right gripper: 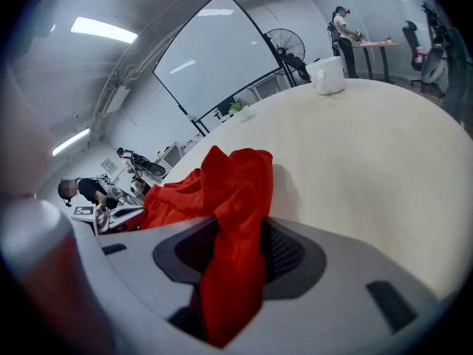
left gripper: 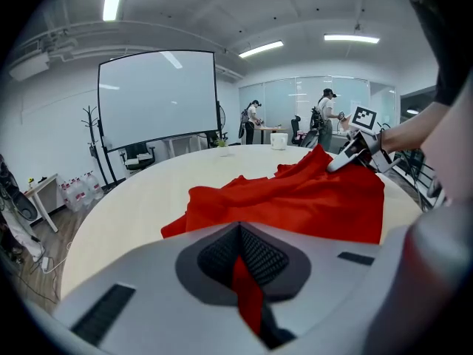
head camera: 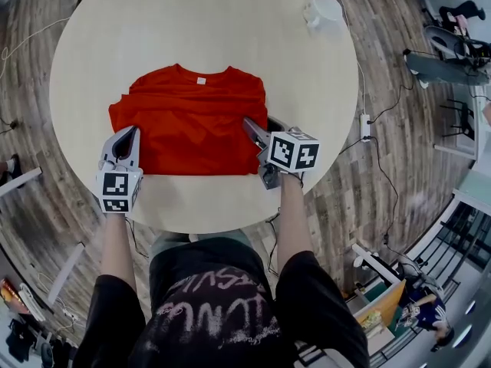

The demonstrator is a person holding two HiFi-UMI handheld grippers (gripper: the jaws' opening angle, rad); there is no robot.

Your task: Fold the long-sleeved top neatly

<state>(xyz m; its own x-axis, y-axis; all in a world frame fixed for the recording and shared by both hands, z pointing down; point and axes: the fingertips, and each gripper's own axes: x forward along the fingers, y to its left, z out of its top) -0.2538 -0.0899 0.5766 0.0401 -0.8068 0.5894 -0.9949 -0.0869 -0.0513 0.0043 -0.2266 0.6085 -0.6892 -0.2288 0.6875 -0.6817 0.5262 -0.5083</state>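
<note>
On table (head camera: 192,21), top (head camera: 196,121) before mug (head camera: 324,10).

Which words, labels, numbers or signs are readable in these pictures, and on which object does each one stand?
No text can be read with certainty.
Print on the person's black shirt: pale letters, upside down, too distorted to read.
The neck label of the red top: too small to read.
The marker cubes: black-and-white square patterns only, no words.

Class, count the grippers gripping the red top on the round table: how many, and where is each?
2. The left gripper pinches the red top at its left edge; the right gripper pinches its right edge. No others show.
</note>
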